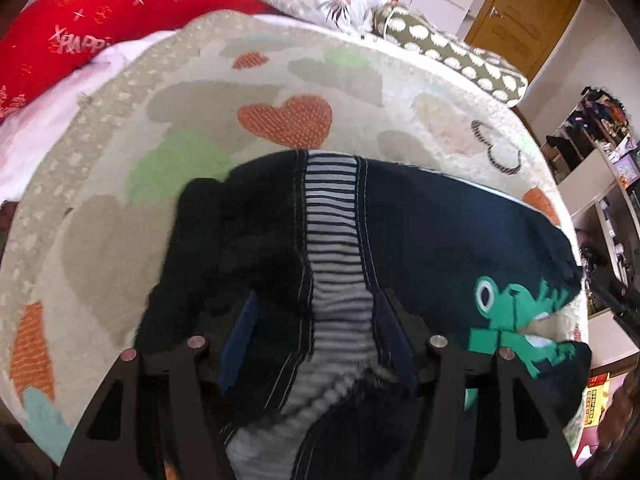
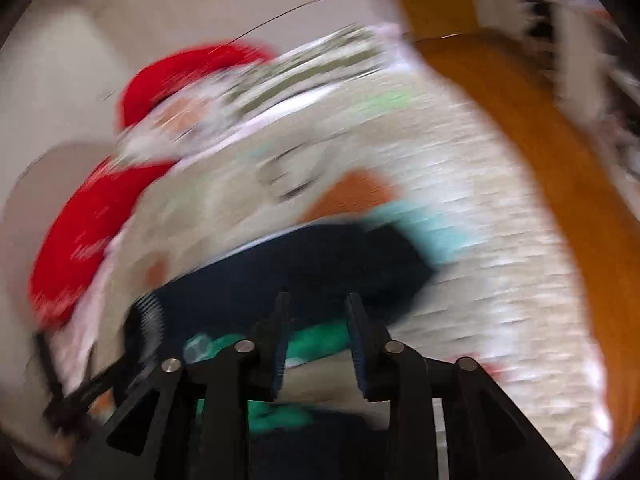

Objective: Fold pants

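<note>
Your left gripper (image 1: 320,332) has its jaws apart, straddling the striped band (image 1: 334,240) of the pants (image 1: 420,232); cloth lies between the fingers, but the pads do not appear to press on it, so count that as no grip yet. Your right gripper (image 2: 320,332) also shows a gap between its jaws, with green print and dark cloth lying in and below that gap. That view is badly smeared, so I cannot tell whether the pads touch the fabric.

The pants lie on the blanket (image 1: 120,208), bunched and already partly doubled over. From the left jaws, the striped band runs straight ahead, away from you, and the dark bulk spreads to the right, where the frog print (image 1: 516,312) sits close beside the gripper. The long axis of the bundle seems to run across the left view, left to right. Both grippers are right at the pants; the left one looks better centred on the band.

Ahead of the pants the blanket is bare, giving room to lay a fold forward. The red pillow (image 1: 100,16) and spotted pillow (image 1: 448,52) sit well beyond. To the right the bed edge is near the frog end, so keep any pull away from that side.
</note>
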A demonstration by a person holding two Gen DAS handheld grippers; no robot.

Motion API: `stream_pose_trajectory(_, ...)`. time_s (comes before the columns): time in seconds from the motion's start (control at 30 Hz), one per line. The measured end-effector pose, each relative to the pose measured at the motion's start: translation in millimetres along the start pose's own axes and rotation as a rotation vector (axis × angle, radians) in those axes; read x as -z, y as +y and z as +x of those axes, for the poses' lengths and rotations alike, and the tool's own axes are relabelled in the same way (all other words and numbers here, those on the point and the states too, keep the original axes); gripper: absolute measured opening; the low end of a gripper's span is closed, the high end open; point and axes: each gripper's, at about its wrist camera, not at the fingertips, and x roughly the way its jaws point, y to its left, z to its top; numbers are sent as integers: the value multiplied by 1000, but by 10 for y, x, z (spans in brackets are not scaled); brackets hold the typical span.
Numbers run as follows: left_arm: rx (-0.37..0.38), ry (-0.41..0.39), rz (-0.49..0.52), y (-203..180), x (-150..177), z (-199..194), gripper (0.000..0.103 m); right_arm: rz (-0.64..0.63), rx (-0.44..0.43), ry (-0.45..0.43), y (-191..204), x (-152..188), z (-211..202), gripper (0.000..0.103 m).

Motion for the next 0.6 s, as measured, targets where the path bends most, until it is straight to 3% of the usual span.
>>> stream_pose_trajectory(0.1,-39,-1,12,22,-13,149,61,-62,-102,96,309,104,409,32)
stream_pose_trajectory(0.17,-18,-1,7,92,-1,188,61,-36,-179,178,350,172,665,32)
stream_pose_trajectory(0.2,11,-5,-1,154,2,176,61,-9,-181,208,314,186,767,32)
stream_pose_trajectory(0.23,30,-7,-3,194,2,157,59,20,-127,207,215,185,832,32)
stream_pose_trajectory(0.3,58,-9,-3,245,2,126,57,79,-65,162,-54,174,814,30)
stream_pose_trajectory(0.43,113,-3,-51,365,16,20,54,266,-7,28,-728,149,397,29)
stream_pose_trajectory(0.5,110,-22,-54,347,75,-141,54,275,49,-20,-864,167,128,32)
stream_pose_trajectory(0.6,91,-88,4,254,249,-436,60,214,-2,-54,-771,304,-240,32)
